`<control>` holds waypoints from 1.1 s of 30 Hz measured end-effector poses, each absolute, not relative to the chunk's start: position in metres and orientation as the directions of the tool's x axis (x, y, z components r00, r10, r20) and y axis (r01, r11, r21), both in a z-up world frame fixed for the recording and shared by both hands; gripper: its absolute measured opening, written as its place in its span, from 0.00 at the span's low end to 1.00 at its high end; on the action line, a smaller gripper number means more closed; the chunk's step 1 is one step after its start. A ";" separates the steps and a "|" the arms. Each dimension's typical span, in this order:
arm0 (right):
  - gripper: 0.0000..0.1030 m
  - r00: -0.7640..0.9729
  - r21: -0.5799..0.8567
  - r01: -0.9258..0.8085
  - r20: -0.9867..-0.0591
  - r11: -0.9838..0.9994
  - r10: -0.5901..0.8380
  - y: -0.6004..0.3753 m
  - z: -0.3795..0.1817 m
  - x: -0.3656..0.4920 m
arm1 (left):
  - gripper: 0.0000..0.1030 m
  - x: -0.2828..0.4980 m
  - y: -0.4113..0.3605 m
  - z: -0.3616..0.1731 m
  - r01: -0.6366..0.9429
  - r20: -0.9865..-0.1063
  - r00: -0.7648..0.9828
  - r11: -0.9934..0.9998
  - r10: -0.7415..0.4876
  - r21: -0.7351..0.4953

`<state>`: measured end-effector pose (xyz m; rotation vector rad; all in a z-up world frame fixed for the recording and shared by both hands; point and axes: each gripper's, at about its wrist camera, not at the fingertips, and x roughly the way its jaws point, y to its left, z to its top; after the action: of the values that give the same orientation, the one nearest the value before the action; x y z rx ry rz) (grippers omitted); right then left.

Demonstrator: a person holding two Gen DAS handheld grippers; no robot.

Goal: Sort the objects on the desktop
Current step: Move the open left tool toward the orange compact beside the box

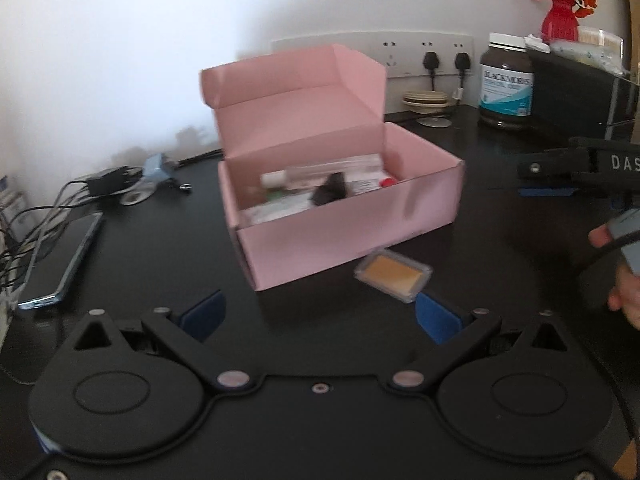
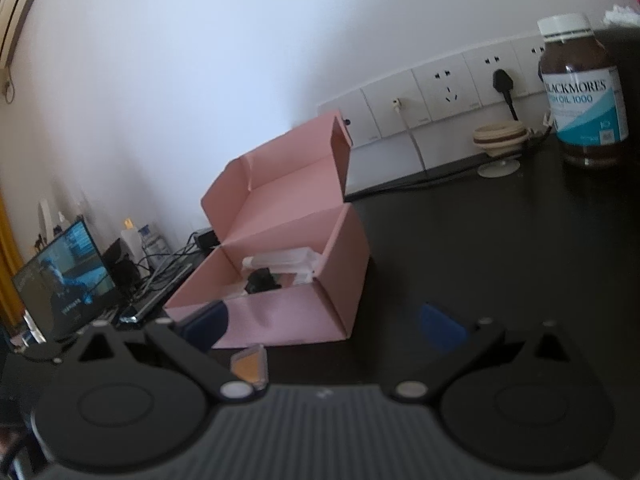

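Both grippers, left and right, spread empty, face the open pink box; a small clear case waits at its five o'clock, likely next in.

Pink box, orange-filled clear case, black desk, blue-tipped tongs.

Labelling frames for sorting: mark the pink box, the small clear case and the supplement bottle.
pink box (image 1: 340, 240): left wrist view, front wall.
small clear case (image 1: 394, 276): left wrist view, orange top face.
supplement bottle (image 2: 586, 116): right wrist view, label.
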<state>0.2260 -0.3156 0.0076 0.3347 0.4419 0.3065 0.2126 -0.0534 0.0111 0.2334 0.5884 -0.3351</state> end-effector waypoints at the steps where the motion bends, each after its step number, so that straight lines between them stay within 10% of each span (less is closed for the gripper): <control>1: 0.99 0.860 0.385 -0.213 -0.362 0.898 0.359 -0.317 0.007 0.226 | 1.00 0.214 -0.056 0.011 0.367 -0.575 0.783 0.923 -0.237 0.119; 33: 0.99 0.836 0.473 -0.200 -0.374 0.858 0.401 -0.329 0.003 0.234 | 0.96 0.275 -0.088 0.002 0.074 -0.699 0.708 0.995 -0.098 -0.064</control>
<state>0.2342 -0.3287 0.0026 0.4341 0.4834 0.3288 0.2748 -0.0879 0.0016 -0.0313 0.7782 -0.0956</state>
